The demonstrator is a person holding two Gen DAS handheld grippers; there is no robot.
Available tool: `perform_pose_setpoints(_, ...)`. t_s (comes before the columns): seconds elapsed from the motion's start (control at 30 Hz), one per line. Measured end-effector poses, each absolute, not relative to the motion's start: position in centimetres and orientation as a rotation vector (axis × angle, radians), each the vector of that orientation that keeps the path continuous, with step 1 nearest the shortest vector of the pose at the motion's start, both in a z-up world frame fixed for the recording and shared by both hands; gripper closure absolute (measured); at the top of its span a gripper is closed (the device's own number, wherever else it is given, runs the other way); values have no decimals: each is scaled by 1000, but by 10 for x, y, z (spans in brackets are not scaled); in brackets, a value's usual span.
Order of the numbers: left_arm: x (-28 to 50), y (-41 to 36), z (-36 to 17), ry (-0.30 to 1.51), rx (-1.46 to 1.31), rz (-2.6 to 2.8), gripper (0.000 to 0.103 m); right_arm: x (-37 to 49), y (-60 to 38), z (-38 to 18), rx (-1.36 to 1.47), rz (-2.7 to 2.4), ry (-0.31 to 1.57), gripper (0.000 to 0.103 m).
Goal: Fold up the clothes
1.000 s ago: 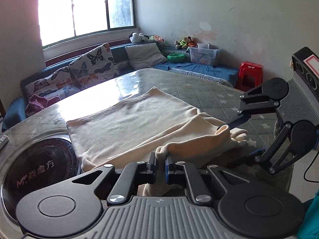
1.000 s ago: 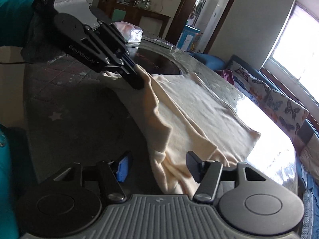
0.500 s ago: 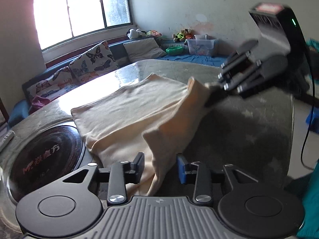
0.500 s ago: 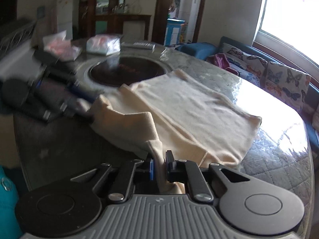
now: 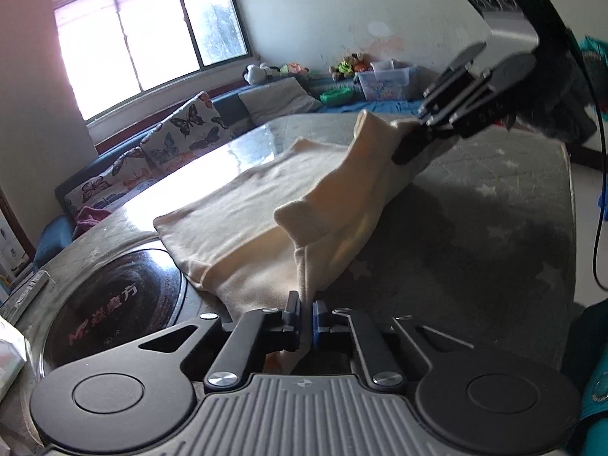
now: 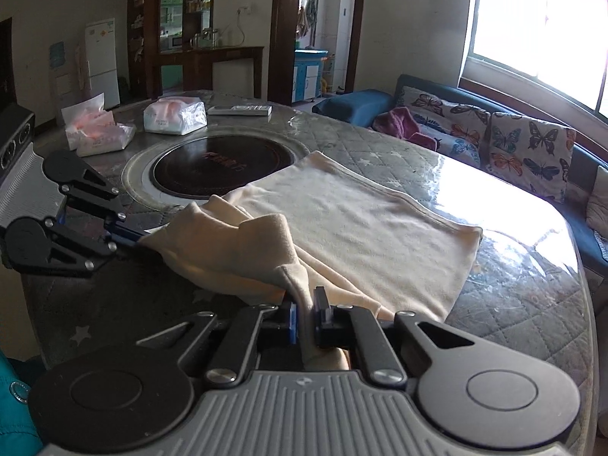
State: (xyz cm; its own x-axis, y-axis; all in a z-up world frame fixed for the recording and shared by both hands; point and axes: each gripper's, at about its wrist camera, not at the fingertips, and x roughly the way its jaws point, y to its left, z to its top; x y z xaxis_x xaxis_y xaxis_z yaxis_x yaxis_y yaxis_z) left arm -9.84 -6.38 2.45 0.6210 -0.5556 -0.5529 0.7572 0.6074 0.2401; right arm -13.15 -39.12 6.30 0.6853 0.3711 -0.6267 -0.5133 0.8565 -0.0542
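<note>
A cream garment (image 5: 247,205) lies spread on the grey quilted table (image 5: 494,250), with its near edge lifted into a ridge. In the left wrist view my left gripper (image 5: 306,313) is shut on one end of that lifted edge. My right gripper (image 5: 412,148) hangs at the upper right, shut on the other end and holding it off the table. In the right wrist view my right gripper (image 6: 304,317) pinches a fold of the cream garment (image 6: 361,220), and my left gripper (image 6: 140,236) grips the cloth at the left. The far half of the garment stays flat.
A round black hob (image 6: 220,167) is set into the table (image 6: 532,304) just beyond the garment. Plastic-wrapped tissue packs (image 6: 174,114) and a remote (image 6: 241,110) lie past it. A sofa with butterfly cushions (image 6: 528,152) runs under the window. A black cable (image 5: 596,190) hangs off the table's right side.
My left gripper let go of the cloth, came down and closed on the near fold again. My right gripper went from open to shut on the other end and rose, lifting that end.
</note>
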Motion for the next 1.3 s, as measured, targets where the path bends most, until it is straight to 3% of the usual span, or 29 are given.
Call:
perform_pose_setpoints(0.43,-162,-39,76,461,400,-811,98,-207,-400,97,-206,551,574,99)
perform_pose_setpoints(0.73,-194,-27,82,483,377,-786,98,-254,-389,100,-231,623,603,99)
perform_pose_setpoints(1.07,-125,-42,104,407,345,-743,98,-202,-391,124,-217,575,533,99)
perform_pose_setpoints(1.3,-25,-69,77,481,339,-669,98,-93,-395,113,-152,512,606,99)
